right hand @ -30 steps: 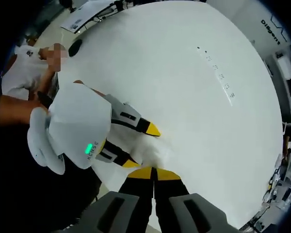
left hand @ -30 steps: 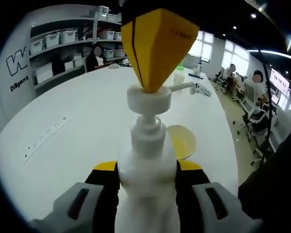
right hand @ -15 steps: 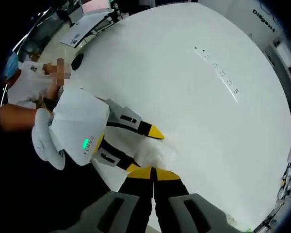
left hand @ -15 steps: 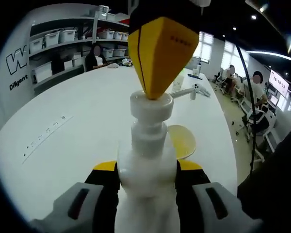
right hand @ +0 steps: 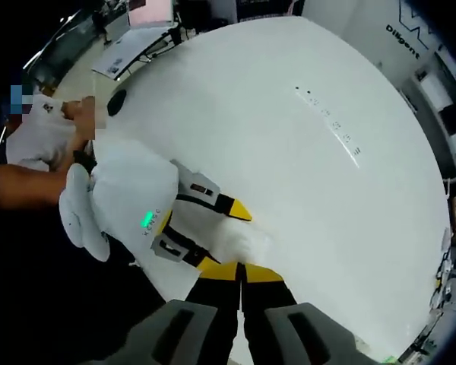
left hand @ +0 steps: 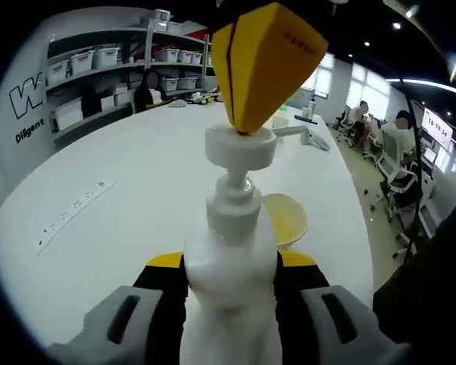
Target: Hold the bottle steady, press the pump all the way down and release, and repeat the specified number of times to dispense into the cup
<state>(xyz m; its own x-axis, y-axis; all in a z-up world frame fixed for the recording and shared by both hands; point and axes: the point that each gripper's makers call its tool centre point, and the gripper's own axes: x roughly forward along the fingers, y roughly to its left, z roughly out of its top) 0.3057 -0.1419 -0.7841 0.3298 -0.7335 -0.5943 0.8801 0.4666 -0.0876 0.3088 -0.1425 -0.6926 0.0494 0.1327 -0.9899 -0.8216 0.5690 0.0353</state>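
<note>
Broad white table under shelving with storage bins.

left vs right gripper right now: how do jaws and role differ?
The left gripper has its jaws spread, clamped on the white pump bottle from both sides; the right gripper has its jaws shut together, holding nothing. Left sits low at the bottle's body; right comes from above, tip on the pump head. Both have yellow-tipped jaws.
</note>
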